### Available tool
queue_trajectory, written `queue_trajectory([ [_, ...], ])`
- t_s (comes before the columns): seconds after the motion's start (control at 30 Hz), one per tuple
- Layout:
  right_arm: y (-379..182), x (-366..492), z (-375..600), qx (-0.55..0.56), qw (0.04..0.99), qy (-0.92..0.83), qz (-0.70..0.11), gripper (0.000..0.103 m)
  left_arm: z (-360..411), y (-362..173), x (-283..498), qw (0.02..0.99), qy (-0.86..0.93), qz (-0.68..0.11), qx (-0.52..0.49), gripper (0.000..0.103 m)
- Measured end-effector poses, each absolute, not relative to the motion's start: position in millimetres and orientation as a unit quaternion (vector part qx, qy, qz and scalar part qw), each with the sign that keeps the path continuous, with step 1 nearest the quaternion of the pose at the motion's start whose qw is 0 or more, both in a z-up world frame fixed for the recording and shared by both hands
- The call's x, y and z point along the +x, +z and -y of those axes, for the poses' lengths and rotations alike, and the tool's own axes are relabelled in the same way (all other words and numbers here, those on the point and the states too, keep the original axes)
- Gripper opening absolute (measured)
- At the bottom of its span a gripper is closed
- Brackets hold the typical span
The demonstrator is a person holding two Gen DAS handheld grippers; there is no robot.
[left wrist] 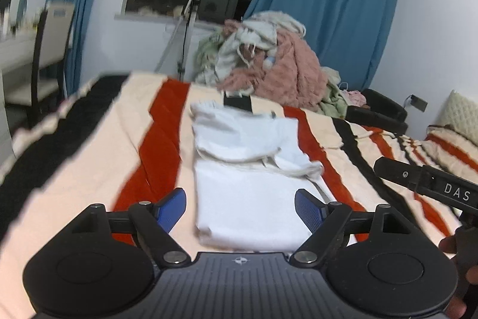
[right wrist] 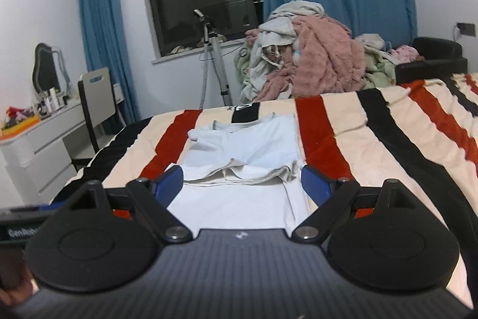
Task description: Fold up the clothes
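Both tongs, left tongs [left wrist: 240, 207] and right tongs [right wrist: 242, 183], spread wide, white shirt [right wrist: 245, 145] lying between

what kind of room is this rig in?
Most likely a home bedroom: a bed with a striped blanket holds the white shirt, a dressing table with mirror stands by the wall, and unfolded laundry is piled beyond.

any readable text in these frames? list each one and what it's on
"DAS": white letters on the right claw's black body, seen from the left wrist view; it may run on out of frame.
"GenRob...": partial, blurred label on the left claw's body at the right wrist view's edge; the rest is cut off.
Small emblems on both housings: logos, no letters.
Bottles on the dresser: too small.
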State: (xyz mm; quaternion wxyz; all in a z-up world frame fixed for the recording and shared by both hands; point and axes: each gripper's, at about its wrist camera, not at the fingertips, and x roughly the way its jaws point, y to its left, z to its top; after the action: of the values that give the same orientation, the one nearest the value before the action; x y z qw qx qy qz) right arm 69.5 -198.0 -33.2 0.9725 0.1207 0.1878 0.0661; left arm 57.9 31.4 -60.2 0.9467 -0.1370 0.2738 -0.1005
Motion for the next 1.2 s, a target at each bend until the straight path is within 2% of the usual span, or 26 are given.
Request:
queue_trajectory([
  [0.07, -39, 71, 207, 0.165, 0.962, 0.065, -0.206, 0.087, -37, -75, 66, 0.925, -0.121, -0.301, -0.197, 0.081],
  [0.13, -56, 83, 224, 0.261, 0.929, 0.078, -0.249, 0.087, -46, -97, 80, 0.89, -0.143, -0.334, -0.275, 0.08],
  [0.3, -126, 111, 257, 0.518, 0.774, 0.115, -0.344, 0.088, -58, -153, 120, 0.819, -0.128, -0.39, -0.401, 0.074],
  [0.37, -144, 118, 255, 0.544, 0.75, 0.105, -0.361, 0.083, -62, -170, 133, 0.801, -0.113, -0.399, -0.431, 0.059],
  [0.4, -152, 122, 253, 0.555, 0.739, 0.099, -0.369, 0.077, -64, -173, 137, 0.801, -0.104, -0.396, -0.437, 0.053],
  [0.47, -165, 131, 248, 0.563, 0.727, 0.086, -0.384, 0.069, -69, -178, 141, 0.802, -0.09, -0.386, -0.447, 0.024],
  [0.53, -171, 137, 243, 0.553, 0.735, 0.069, -0.387, 0.054, -74, -183, 141, 0.797, -0.082, -0.38, -0.462, 0.012],
  [0.57, -173, 140, 241, 0.545, 0.742, 0.06, -0.386, 0.044, -76, -185, 140, 0.794, -0.082, -0.375, -0.47, 0.009],
  [0.6, -174, 142, 240, 0.54, 0.747, 0.049, -0.385, 0.039, -75, -186, 140, 0.795, -0.083, -0.369, -0.475, 0.008],
  [0.67, -176, 143, 244, 0.538, 0.755, 0.029, -0.373, 0.021, -75, -182, 138, 0.799, -0.087, -0.354, -0.478, 0.007],
  [0.73, -174, 142, 249, 0.536, 0.762, 0.016, -0.362, 0.016, -75, -178, 135, 0.802, -0.091, -0.338, -0.483, 0.006],
  [1.0, -151, 101, 284, 0.539, 0.788, -0.092, -0.282, 0.014, -86, -170, 127, 0.799, -0.1, -0.323, -0.497, 0.006],
  [1.13, -156, 101, 275, 0.562, 0.768, -0.038, -0.306, 0.016, -88, -176, 131, 0.787, -0.095, -0.334, -0.51, 0.006],
  [1.17, -157, 102, 272, 0.567, 0.762, -0.023, -0.312, 0.018, -88, -176, 132, 0.788, -0.094, -0.335, -0.508, 0.006],
  [1.2, -158, 102, 270, 0.572, 0.756, -0.008, -0.318, 0.029, -87, -177, 133, 0.79, -0.094, -0.335, -0.505, 0.006],
])
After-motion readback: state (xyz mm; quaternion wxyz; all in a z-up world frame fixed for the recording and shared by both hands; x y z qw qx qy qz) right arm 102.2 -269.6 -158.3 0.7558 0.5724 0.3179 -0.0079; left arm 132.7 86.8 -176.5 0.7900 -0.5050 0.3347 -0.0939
